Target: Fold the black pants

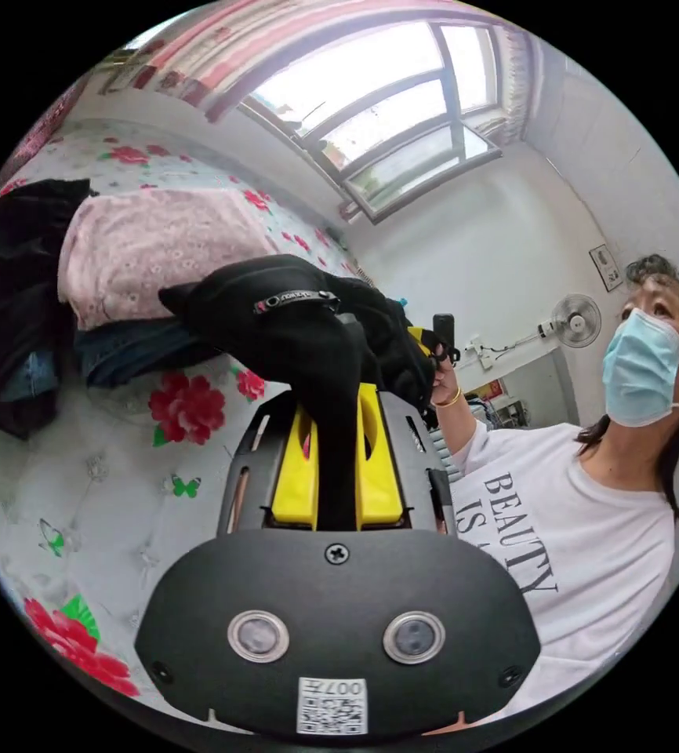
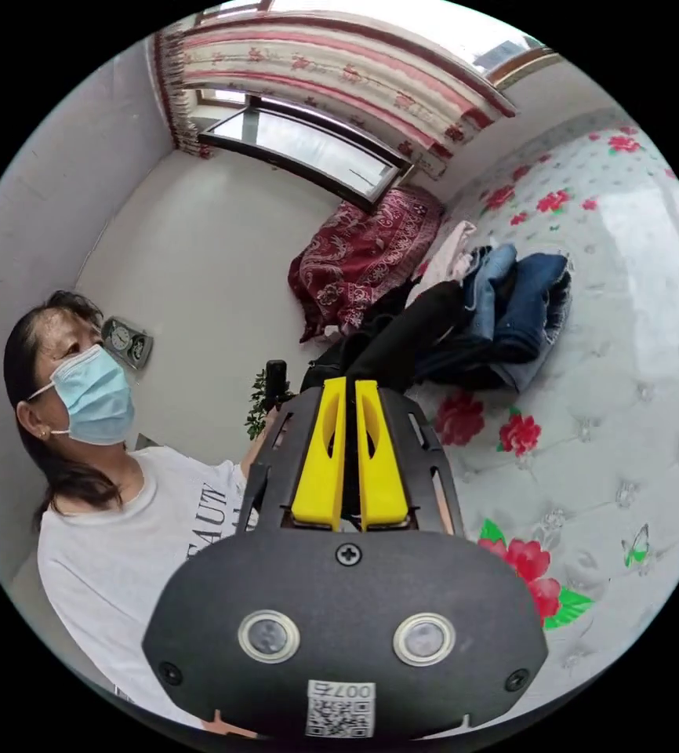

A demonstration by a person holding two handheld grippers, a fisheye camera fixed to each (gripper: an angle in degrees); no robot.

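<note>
The black pants (image 1: 292, 329) hang bunched in the air above the bed, a small label strip showing on top. My left gripper (image 1: 338, 400) is shut on a fold of them, black cloth running down between its yellow jaws. In the right gripper view the pants (image 2: 410, 329) stretch away from my right gripper (image 2: 347, 386), whose jaws stand pressed nearly together on the dark cloth. The right gripper (image 1: 443, 328) also shows in the left gripper view, beyond the bunched cloth, in the person's hand.
A floral bedsheet (image 1: 104, 471) lies below. On it sits a clothes pile: a pink garment (image 1: 151, 251), jeans (image 2: 520, 306) and dark cloth (image 1: 10, 282). A red blanket (image 2: 363, 251) lies under the window. The person in a white T-shirt (image 1: 575, 518) stands close by.
</note>
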